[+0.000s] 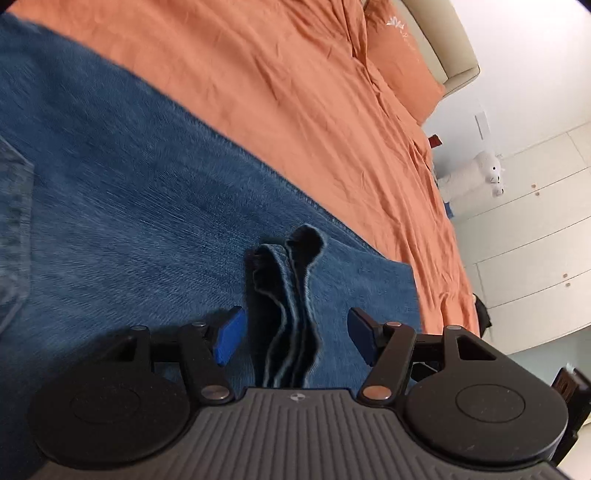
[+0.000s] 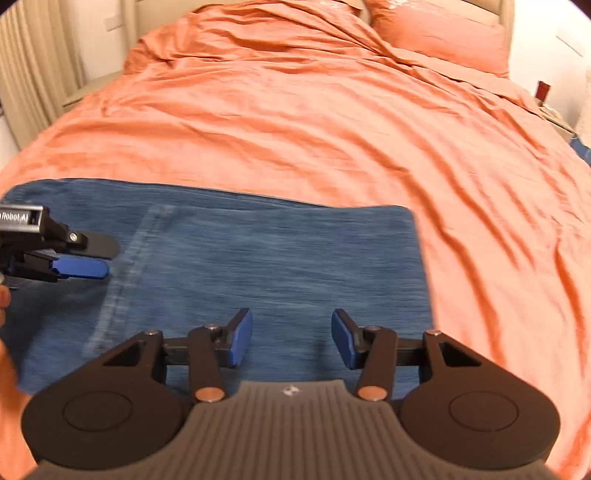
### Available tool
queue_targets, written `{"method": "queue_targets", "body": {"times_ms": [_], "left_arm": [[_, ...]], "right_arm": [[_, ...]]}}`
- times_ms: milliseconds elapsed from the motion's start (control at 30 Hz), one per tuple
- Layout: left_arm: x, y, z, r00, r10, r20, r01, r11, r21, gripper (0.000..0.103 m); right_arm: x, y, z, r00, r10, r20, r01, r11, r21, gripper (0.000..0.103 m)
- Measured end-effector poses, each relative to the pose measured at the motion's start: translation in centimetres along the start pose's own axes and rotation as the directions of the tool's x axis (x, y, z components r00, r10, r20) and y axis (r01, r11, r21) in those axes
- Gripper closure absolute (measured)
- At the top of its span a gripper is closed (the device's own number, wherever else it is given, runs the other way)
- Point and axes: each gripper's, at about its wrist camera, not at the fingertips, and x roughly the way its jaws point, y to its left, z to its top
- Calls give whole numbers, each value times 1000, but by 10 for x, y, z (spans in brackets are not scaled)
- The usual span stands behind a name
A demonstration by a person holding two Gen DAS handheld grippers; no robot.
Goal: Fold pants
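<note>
1. Left claw (image 1: 293, 338) is wide open, with a bunched strip of the jeans (image 1: 147, 192) standing up between its blue pads (image 1: 231, 338) but not pinched.
2. Right claw (image 2: 291, 338) is open too, gripping nothing, hovering right over flat denim.
3. Ahead of both, the jeans lie spread on the bed.
4. Past that, rumpled orange bedding (image 2: 314, 110), with a pillow (image 2: 439, 31) farthest off.

The blue denim jeans (image 2: 266, 266) lie folded flat on the orange bedspread, a stitched seam running toward 7 o'clock. In the left wrist view a bunched hem (image 1: 291, 295) stands up at 6 o'clock.
</note>
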Motion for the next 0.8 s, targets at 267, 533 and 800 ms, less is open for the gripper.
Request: {"method": "queue_targets", "body": {"times_ms": [267,533,800], "left_arm": [[9,-8,5,999,-31,35,29,998,54,76],[-43,-118,-26,956,-33,290,-170,745,645,94],[-4,-61,-6,959,199,204,-280,793,541,94]], "right_arm": [[20,-35,-3,999,-2,41,1,1000,12,57],[19,-59,1,996,-10,84,8,1000,25,69],[36,-73,31,991,-65,119,59,997,52,89]]}}
